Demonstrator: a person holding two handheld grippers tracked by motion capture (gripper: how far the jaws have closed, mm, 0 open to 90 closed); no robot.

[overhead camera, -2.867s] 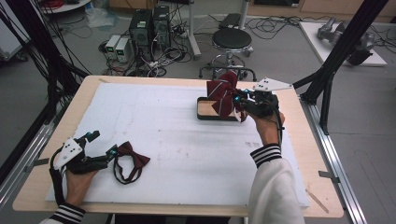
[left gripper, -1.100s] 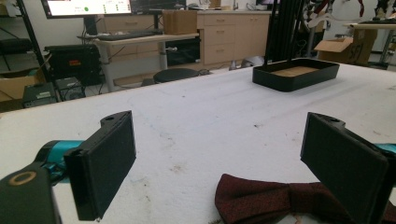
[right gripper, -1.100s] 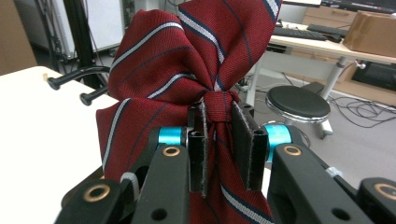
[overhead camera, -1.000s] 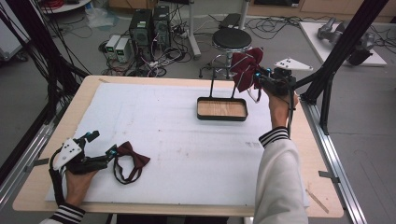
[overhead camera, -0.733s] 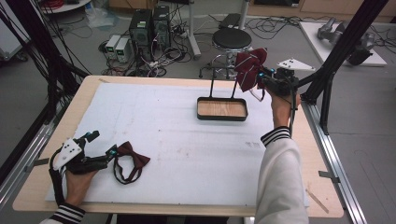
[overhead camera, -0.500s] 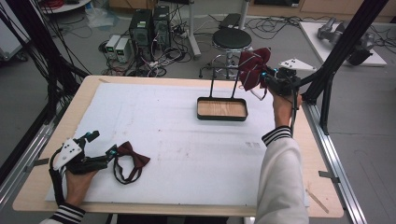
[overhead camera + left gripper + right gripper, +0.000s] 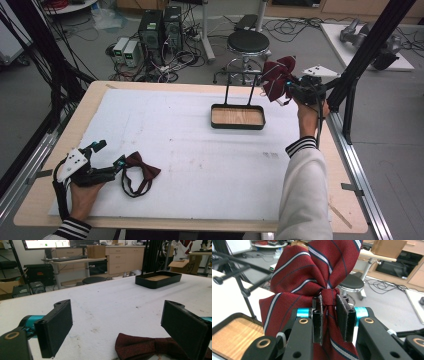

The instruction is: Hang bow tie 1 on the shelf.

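Right hand-held gripper (image 7: 329, 320) clamped on the knot of a striped bow tie (image 7: 312, 282), held up in the air past the tabletop's (image 7: 200, 150) far right edge, beside the tray (image 7: 237, 117) stand. Left hand-held gripper (image 7: 120, 327) rests on the tabletop, jaws wide apart, gripping nothing; plain bow tie (image 7: 150, 347) lies just ahead between them.

a lab: computer towers (image 7: 161, 27), floor cables (image 7: 300, 22), monitor (image 7: 46, 243).

The right claw (image 7: 289, 89), clamped on the striped bow tie (image 7: 276, 76), now sits raised beside the stand's crossbar (image 7: 240, 74), no longer over the tray (image 7: 238, 125).
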